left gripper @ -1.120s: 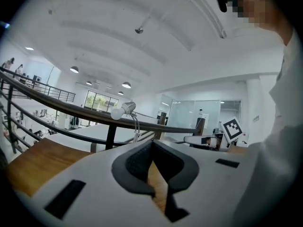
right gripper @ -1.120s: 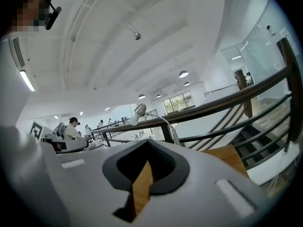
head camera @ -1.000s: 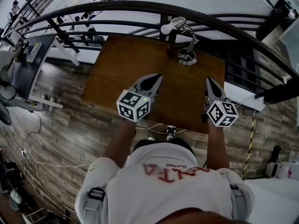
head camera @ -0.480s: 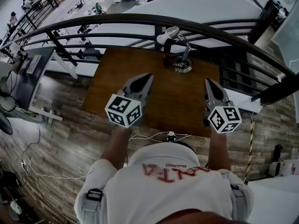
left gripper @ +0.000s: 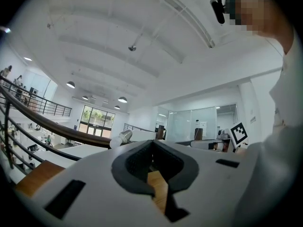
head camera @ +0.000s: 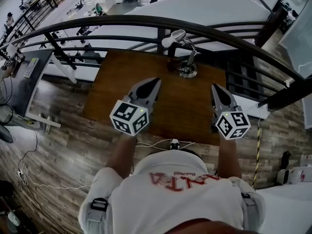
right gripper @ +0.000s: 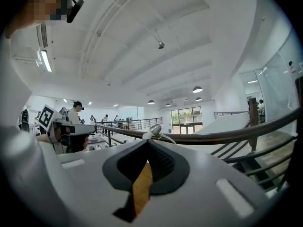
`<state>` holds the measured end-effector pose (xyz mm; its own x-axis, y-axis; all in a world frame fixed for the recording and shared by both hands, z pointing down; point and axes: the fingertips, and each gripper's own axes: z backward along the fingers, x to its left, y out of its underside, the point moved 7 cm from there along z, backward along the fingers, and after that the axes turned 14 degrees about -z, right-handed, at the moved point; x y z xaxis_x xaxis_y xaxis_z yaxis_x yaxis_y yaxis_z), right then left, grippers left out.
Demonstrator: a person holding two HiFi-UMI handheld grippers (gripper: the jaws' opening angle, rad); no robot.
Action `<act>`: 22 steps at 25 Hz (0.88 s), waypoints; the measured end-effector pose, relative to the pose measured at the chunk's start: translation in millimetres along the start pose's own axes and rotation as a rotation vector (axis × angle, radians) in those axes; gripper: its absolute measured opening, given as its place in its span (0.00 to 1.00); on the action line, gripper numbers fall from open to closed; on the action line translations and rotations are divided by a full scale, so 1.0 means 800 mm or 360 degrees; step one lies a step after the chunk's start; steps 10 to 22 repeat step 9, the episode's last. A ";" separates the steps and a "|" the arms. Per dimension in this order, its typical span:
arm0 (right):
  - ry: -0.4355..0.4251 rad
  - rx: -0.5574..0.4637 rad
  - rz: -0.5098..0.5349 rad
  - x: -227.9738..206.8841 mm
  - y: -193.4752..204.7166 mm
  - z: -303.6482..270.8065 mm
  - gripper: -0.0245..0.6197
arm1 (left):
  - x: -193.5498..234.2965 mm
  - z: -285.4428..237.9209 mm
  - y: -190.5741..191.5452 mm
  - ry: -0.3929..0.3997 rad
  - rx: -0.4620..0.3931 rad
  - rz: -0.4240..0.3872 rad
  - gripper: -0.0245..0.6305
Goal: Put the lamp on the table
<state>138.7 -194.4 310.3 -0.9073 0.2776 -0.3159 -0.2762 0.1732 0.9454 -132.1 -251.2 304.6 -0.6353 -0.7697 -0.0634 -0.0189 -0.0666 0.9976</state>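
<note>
Holding the left gripper (head camera: 155, 82) and right gripper (head camera: 213, 87) side by side above the near half of the wooden table (head camera: 119, 84), jaws pressed together on nothing, with the lamp (head camera: 187, 70) standing at the table's far edge, just before the curved railing (head camera: 122, 20).

The only lettering is a red print across the white shirt (head camera: 181, 178) at the lower middle of the head view. It lies upside down there, its letters are blurred, and no word can be read with certainty.

The left gripper (head camera: 155, 82) bears a marker cube (head camera: 129, 117) at middle left, and the right gripper (head camera: 214, 87) bears another cube (head camera: 232, 125) at middle right. Their faces show black-and-white square code patterns, without letters or digits.

One such pattern shows at the right of the left gripper view (left gripper: 239, 134), and another at the left of the right gripper view (right gripper: 46, 117).
</note>
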 end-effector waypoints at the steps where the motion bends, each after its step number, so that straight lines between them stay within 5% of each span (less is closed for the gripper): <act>1: -0.0002 0.0001 0.0003 0.000 -0.001 -0.001 0.04 | 0.000 0.001 0.001 0.0002 0.0000 0.0003 0.05; 22: -0.0005 0.0037 0.0014 -0.001 0.006 -0.003 0.04 | -0.005 0.003 0.010 0.0018 0.0028 0.0030 0.05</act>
